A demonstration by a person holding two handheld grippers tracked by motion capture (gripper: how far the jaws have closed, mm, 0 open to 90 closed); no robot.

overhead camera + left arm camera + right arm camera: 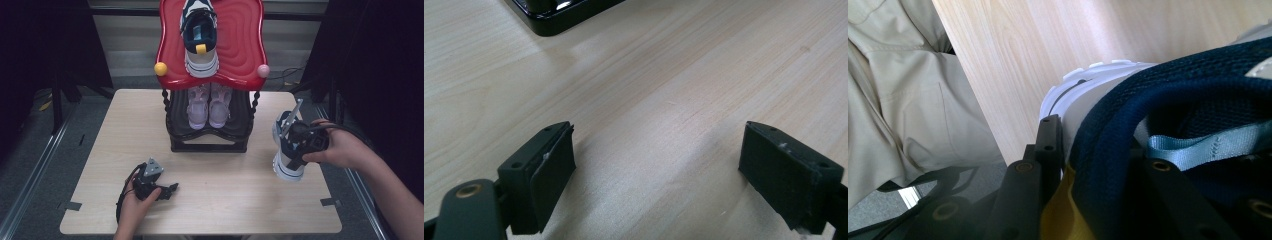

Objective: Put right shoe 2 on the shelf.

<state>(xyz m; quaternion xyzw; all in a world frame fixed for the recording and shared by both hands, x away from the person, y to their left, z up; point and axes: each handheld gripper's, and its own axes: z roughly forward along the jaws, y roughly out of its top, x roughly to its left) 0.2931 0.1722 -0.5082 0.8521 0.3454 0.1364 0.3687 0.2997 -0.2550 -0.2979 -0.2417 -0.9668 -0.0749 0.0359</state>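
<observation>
Pale wooden table [225, 200], right hand-held gripper [295, 150] clamping navy sneaker [286, 165] heel, toe pointing away

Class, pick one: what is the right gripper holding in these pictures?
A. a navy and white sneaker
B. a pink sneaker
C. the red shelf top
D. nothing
A: the right gripper has its jaws clamped on the collar of the navy and white sneaker, as the right gripper view shows close up.

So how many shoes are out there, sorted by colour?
Navy and white shoes: 2, one on the red shelf, one held in the right tool
Pink shoes: 2, side by side on the lower shelf
Total: 4
</observation>
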